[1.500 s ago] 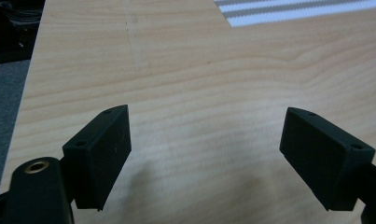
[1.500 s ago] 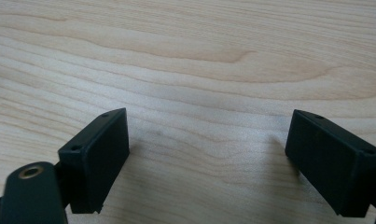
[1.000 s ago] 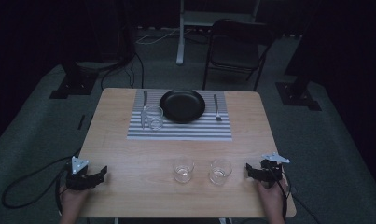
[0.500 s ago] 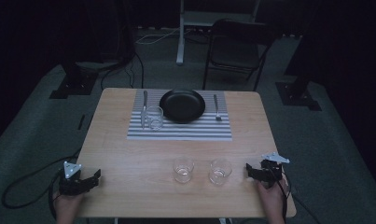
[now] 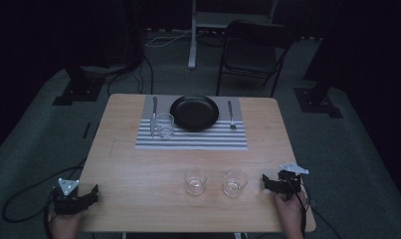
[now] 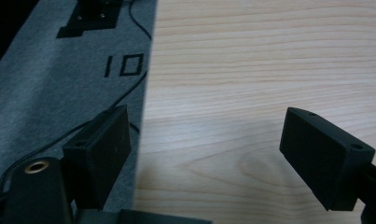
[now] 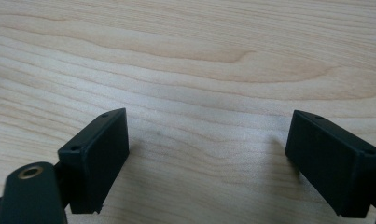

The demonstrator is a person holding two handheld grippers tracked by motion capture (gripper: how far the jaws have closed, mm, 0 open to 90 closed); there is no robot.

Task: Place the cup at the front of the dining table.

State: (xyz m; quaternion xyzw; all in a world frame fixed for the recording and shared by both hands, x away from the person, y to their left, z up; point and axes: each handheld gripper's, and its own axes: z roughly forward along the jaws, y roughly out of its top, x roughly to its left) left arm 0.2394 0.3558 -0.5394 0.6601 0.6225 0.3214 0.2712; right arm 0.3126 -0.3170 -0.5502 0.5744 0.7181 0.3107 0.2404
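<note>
My left gripper [image 5: 91, 193] hangs open at the table's near left corner, over the edge. In the left gripper view [image 6: 206, 140] its jaws stand wide apart with nothing between them. My right gripper [image 5: 265, 183] is open near the front right edge, just right of two clear glasses [image 5: 195, 181] [image 5: 235, 182]. In the right gripper view [image 7: 206, 142] bare wood lies between the jaws. A third glass [image 5: 164, 125] stands on the striped placemat [image 5: 190, 141] beside a black plate [image 5: 194, 112], with a knife [image 5: 153, 116] on the left and a fork [image 5: 231, 115] on the right.
The wooden table [image 5: 133, 169] stands on grey carpet. A folding chair [image 5: 250, 55] is behind it, and black stand bases [image 5: 78, 91] [image 5: 317, 101] flank the far corners. A cable [image 5: 24, 199] trails on the floor at the left.
My left gripper has drawn back toward the near left corner and now hangs over the table's edge. The right gripper has stayed put.
</note>
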